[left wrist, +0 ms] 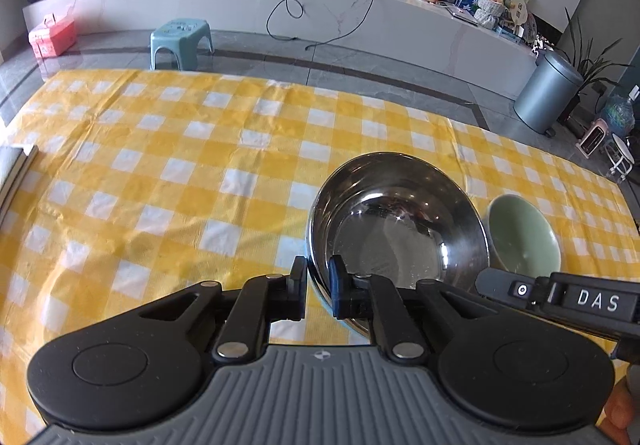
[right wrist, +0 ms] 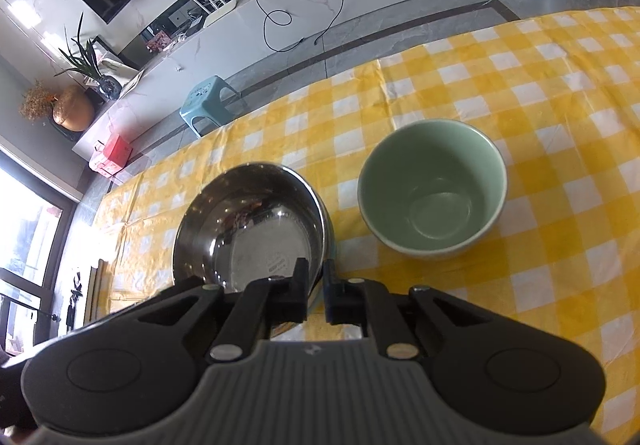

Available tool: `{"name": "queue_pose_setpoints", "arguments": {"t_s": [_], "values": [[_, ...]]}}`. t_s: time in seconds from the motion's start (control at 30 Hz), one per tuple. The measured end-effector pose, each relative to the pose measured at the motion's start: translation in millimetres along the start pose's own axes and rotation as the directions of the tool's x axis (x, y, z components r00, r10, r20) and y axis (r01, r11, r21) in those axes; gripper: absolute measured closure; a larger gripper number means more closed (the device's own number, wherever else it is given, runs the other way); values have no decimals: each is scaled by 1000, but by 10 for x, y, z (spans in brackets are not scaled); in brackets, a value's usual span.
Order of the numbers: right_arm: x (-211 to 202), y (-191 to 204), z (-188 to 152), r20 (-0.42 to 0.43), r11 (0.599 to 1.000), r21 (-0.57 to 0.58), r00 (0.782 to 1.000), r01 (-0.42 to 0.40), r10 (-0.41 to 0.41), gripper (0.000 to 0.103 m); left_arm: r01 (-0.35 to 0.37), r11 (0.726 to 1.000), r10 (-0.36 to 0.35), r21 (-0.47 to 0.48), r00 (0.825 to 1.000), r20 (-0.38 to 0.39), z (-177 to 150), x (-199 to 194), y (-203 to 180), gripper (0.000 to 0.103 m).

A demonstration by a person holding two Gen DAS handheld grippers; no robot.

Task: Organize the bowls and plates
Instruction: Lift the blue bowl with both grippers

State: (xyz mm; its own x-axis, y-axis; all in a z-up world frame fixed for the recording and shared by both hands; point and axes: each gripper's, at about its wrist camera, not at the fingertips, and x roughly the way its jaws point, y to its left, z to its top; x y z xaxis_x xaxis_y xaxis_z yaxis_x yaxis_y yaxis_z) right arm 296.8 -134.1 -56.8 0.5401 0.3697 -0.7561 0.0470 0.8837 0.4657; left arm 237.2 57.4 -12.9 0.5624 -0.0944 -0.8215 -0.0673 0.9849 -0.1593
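Both grippers pinch steel bowl; green bowl just beside.

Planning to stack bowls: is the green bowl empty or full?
Empty. The right wrist view looks into the green bowl, showing its bare bottom; it stands upright on the checked tablecloth.

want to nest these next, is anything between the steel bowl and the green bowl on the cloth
Nothing visible. The steel bowl, pinched at its rim by both the left hand-held gripper and the right hand-held gripper, sits beside the green bowl, with only bare checked tablecloth between them.
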Motion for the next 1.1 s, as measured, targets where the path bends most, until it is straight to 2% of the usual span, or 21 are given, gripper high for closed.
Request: {"name": "queue_pose_setpoints", "arguments": {"t_s": [0.13,0.23,0.33,0.37,0.43,0.63,0.7,0.83,0.97,1.1], "values": [[-24,-31,14,25,1000,28,1000,-10,9,95,1,1000,-1,-7,1000,-11,6,-8,55,91],[-26,-55,17,27,999,44,1000,-17,16,89,-9,1000,9,-4,1000,3,13,-1,72,90],[-1,-57,7,23,999,44,1000,-12,11,79,-8,1000,8,3,1000,26,33,-10,65,77],[9,-57,4,20,999,43,1000,-13,12,79,-6,1000,6,1,999,36,46,-15,72,73],[33,-53,-3,13,999,41,1000,-13,12,79,-7,1000,7,8,998,59,63,-15,65,71],[99,-30,-65,-3,999,33,1000,2,-2,79,-31,998,26,46,993,113,108,53,14,71],[125,-24,-77,-10,1000,31,1000,2,-2,79,-24,998,18,50,993,114,113,84,11,72],[150,-21,-93,-13,999,32,1000,1,-1,82,-22,998,16,59,994,108,111,138,-1,84],[158,10,-111,-17,1000,19,1000,-5,5,89,-39,997,31,73,993,113,95,134,-22,90],[142,54,-125,-14,1000,-3,1000,27,-27,92,-39,996,30,81,993,115,82,68,-45,94]]}}
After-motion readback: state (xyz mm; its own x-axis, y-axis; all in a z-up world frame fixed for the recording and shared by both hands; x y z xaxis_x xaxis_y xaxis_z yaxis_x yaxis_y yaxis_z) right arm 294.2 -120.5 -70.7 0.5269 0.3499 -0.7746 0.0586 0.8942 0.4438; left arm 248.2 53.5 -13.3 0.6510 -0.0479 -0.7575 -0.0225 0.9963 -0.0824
